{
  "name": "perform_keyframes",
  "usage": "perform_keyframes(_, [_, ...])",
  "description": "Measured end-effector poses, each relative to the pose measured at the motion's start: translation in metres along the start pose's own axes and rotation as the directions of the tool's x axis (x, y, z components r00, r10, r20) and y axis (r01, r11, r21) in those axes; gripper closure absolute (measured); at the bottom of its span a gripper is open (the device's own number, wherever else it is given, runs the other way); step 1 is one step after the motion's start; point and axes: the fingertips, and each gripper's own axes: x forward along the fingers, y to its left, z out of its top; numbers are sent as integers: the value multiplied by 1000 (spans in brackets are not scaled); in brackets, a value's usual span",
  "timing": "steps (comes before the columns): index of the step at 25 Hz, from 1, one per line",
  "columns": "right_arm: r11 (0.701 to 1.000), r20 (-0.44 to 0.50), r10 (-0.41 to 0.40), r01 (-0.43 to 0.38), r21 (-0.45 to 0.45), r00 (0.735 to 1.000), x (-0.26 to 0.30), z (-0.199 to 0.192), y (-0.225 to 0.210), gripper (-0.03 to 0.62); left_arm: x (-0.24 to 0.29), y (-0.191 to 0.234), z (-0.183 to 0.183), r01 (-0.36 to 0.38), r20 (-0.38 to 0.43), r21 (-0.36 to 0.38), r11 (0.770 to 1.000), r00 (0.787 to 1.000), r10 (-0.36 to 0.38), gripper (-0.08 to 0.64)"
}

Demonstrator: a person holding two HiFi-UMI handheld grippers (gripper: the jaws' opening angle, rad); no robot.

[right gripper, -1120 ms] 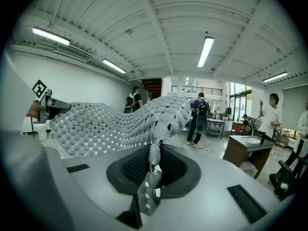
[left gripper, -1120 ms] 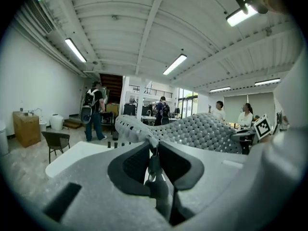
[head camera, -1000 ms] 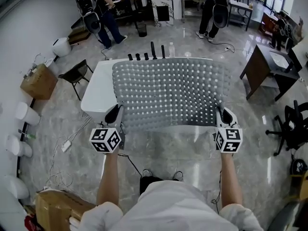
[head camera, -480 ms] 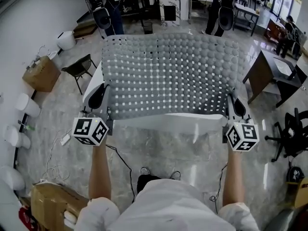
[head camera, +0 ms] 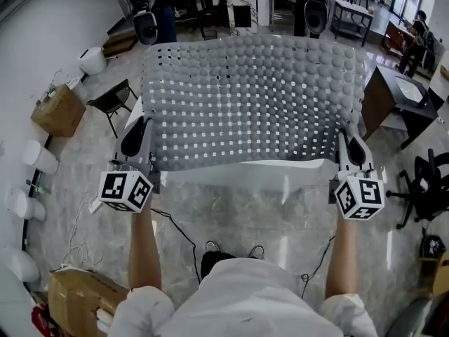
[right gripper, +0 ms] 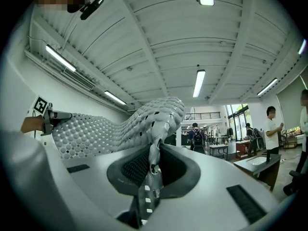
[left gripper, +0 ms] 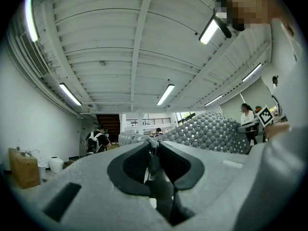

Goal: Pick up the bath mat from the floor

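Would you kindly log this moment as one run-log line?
left gripper: shut on bath mat | right gripper: same | bath mat: spread, raised

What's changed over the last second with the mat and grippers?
The bath mat came up higher and spread wider as the left gripper and right gripper moved apart. Both stay clamped on its near corners.
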Motion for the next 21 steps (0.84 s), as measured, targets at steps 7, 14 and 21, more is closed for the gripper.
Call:
perform_keyframes(7, [999, -2, -32, 32, 16, 999, -12, -4, -12, 548, 6, -12, 1, 21, 5, 9, 1000, 1000, -21, 491])
perform_keyframes(14, [999, 5, -48, 48, 10, 999, -16, -2, -17, 548, 7, -13, -3, 21, 3, 12, 1000, 1000, -21, 491])
perform_keyframes(21, [999, 9, -49, 49, 11, 999, -19, 0, -20, 548, 7, -15, 1, 20, 1, 17, 1000, 1000, -20, 491])
